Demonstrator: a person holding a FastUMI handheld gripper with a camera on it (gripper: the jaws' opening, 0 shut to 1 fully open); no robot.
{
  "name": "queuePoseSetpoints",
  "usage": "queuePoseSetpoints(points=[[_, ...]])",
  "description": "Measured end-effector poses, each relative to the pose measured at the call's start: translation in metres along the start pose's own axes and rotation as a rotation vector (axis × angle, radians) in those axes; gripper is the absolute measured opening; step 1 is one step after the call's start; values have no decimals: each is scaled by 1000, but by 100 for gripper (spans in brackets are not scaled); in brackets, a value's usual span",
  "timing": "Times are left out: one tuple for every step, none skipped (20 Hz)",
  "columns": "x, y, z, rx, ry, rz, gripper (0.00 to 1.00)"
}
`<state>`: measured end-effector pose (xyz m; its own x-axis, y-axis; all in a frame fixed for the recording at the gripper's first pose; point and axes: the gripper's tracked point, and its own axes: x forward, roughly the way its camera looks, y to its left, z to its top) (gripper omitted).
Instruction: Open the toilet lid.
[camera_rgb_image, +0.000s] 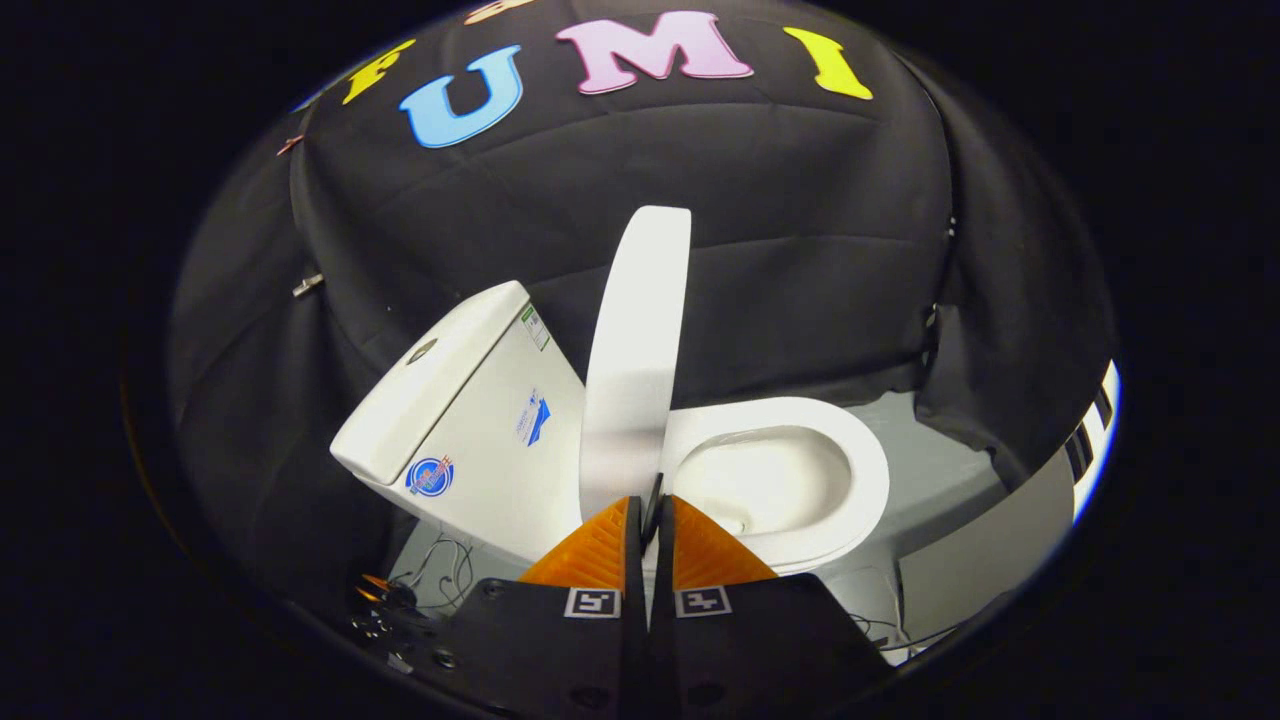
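Nearest the camera, the gripper (650, 520) has its jaws drawn almost together, with only a thin slit between the fingers; a dark sliver sits in that slit near the tips, and I cannot tell what it is or whether both fingers press on anything. Just ahead of the fingertips rises the toilet lid (635, 350), standing nearly upright and seen close to edge-on, its lower end meeting the tips so closely that contact cannot be ruled in or out. Beside the lid, on the far side from the tank, the toilet seat (860, 470) lies flat around the open bowl (770, 480), whose white inside is in plain sight. On the other side of the lid sits the tank (450, 420), appearing tilted in the fisheye view, with a round button on its top and several stickers on its front face. Loose cables (440, 565) lie on the pale floor (940, 470) below the tank. Beyond the toilet hangs the black cloth wall (800, 250), creased and folded, closing off the booth behind everything.
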<state>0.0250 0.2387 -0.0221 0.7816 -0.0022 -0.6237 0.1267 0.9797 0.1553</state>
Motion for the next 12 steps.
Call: queuePoseSetpoints(points=[[0,8,1,-1,-3,-5,5],[0,13,1,5,0,-22,5],[1,17,2,-4,0,-45,6],[3,22,2,-20,2,-70,5],[2,29,2,-42,4,-89,5],[3,36,2,-68,5,-98,5],[3,43,2,-81,6,-101,5],[3,49,2,-79,8,-102,5],[4,55,3,-76,7,-102,5],[4,61,3,-74,11,-102,5],[6,66,2,-81,11,-107,5],[6,70,1,-89,11,-113,5]])
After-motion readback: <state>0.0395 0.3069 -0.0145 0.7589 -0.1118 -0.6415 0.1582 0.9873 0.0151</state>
